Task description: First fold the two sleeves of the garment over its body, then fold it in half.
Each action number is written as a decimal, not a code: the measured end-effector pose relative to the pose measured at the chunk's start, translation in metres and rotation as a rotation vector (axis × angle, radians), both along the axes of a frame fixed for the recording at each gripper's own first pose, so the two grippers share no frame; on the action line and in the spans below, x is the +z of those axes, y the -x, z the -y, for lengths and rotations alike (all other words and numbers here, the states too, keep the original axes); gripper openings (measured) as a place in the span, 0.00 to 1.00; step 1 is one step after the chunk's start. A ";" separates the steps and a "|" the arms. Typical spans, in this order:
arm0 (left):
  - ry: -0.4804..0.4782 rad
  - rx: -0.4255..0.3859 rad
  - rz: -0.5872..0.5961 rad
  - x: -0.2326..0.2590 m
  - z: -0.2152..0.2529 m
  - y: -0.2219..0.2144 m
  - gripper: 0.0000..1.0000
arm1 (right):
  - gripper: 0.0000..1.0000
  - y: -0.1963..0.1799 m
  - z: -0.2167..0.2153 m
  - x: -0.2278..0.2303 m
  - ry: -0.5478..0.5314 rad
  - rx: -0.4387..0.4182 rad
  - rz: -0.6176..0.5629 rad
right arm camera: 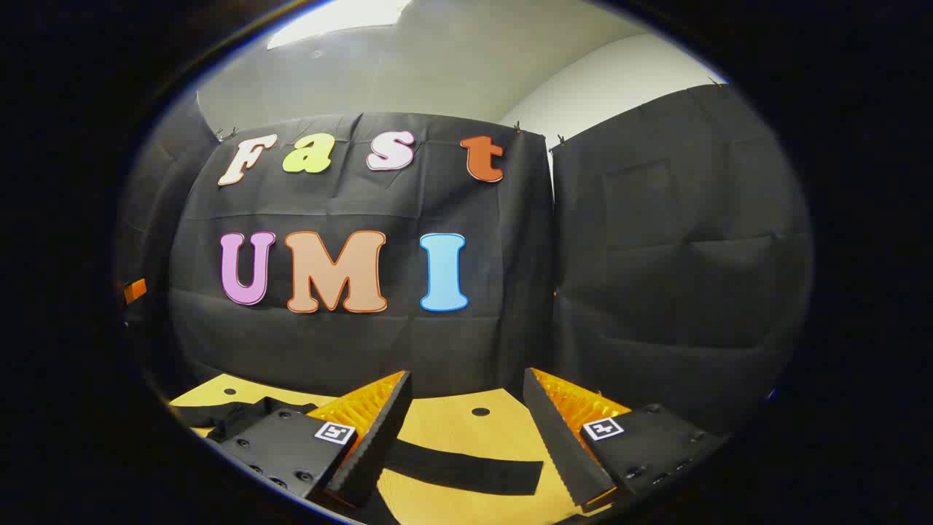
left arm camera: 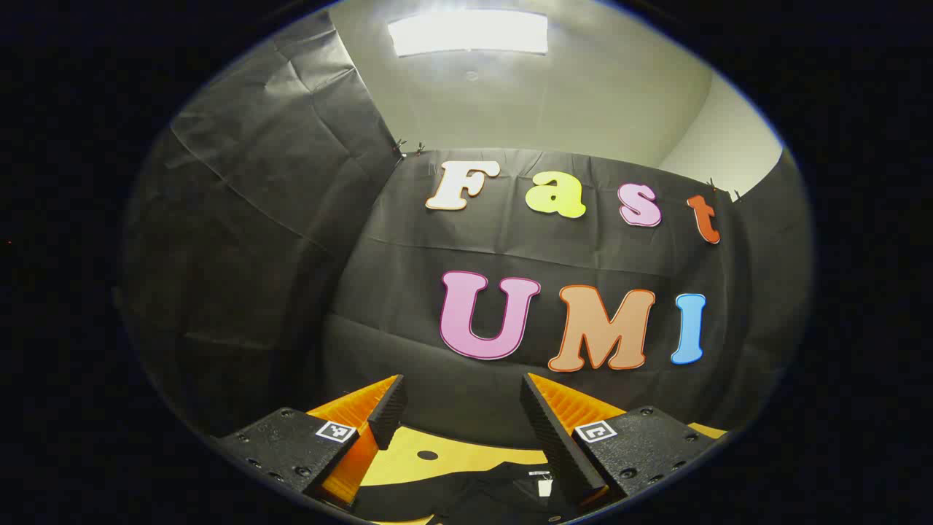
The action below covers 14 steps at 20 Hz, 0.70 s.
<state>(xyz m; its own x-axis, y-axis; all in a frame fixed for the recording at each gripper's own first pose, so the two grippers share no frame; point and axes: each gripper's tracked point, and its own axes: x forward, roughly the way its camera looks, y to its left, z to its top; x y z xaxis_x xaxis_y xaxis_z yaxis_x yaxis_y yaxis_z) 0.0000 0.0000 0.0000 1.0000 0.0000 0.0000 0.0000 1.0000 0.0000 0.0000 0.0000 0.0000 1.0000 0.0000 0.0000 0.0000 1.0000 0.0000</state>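
Below the right gripper [right arm camera: 466,423], held spread and empty, a sleeve [right arm camera: 466,470] is stretched crosswise on the table [right arm camera: 466,430]; the left gripper [left arm camera: 463,430] is likewise released above the garment [left arm camera: 466,496].

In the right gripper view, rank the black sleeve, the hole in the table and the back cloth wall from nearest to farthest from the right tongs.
1. black sleeve: lies flat on the yellow table, between the open fingers of the right tongs.
2. hole: in the tabletop, just beyond the sleeve, ahead of the fingertips.
3. back cloth wall: hangs upright behind the table's far edge.
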 end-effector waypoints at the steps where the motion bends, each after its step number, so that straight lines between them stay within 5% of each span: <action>1: 0.003 0.006 0.001 0.001 -0.002 0.001 0.92 | 0.97 -0.001 -0.001 0.000 0.000 0.005 -0.001; 14: -0.022 0.079 0.010 0.007 -0.030 0.015 0.92 | 0.97 -0.024 -0.035 -0.002 0.031 0.094 -0.013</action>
